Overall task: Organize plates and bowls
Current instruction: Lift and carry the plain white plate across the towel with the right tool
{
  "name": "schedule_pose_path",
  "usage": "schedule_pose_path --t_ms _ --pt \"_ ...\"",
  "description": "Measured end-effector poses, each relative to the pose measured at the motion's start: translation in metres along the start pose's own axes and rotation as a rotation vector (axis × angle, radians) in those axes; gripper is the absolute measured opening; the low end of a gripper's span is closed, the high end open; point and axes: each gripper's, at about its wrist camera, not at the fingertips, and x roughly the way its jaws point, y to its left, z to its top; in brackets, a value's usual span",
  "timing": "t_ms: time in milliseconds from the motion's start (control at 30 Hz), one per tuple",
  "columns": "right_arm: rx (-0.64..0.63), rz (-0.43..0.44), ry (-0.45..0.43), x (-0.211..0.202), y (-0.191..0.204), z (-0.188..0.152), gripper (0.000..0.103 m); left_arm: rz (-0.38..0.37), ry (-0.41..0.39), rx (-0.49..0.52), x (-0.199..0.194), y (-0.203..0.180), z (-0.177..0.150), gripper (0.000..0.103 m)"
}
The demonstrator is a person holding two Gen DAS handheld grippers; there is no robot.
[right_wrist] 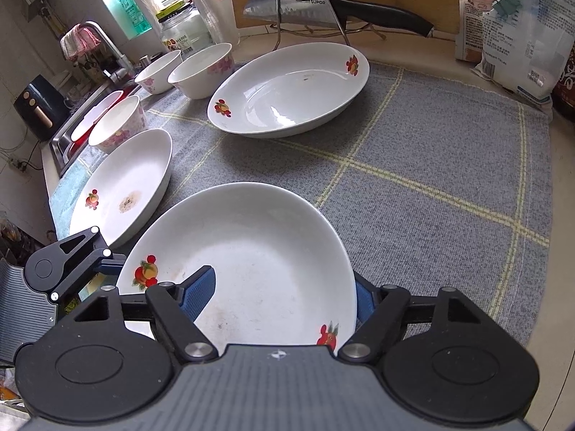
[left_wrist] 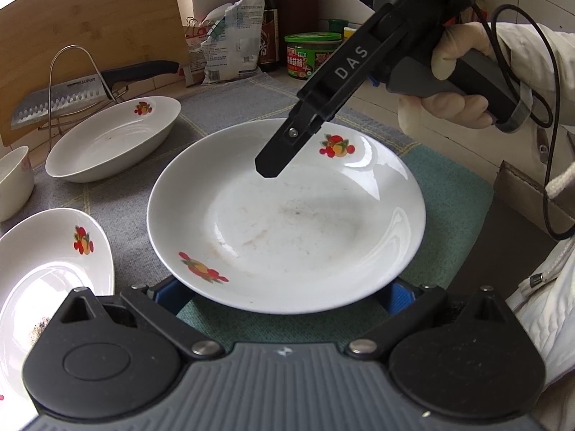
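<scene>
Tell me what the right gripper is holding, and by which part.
The right gripper is shut on the soiled plate, pinching its near rim: one pad lies inside the plate, the other outside.

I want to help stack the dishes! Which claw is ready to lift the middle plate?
The right claw: its blue pads pinch the plate by its rim, one inside, one outside. The left claw is wide open at the opposite edge, gripping nothing.
</scene>
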Motion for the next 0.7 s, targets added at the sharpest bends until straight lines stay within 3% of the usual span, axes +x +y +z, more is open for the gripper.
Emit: schedule_pose_path --t_ms 367,700 --pt "0.020 -0.023 -0.036 -0.018 -0.001 -0.001 0.082 -0.026 0.016 0.031 0.004 0.002 0.016 0.102" --pt "0.091 -0.111 -0.125 -0.049 -0.034 0.004 0.082 -0.085 -0.012 0.117 0.035 -0.006 0.056 0.102"
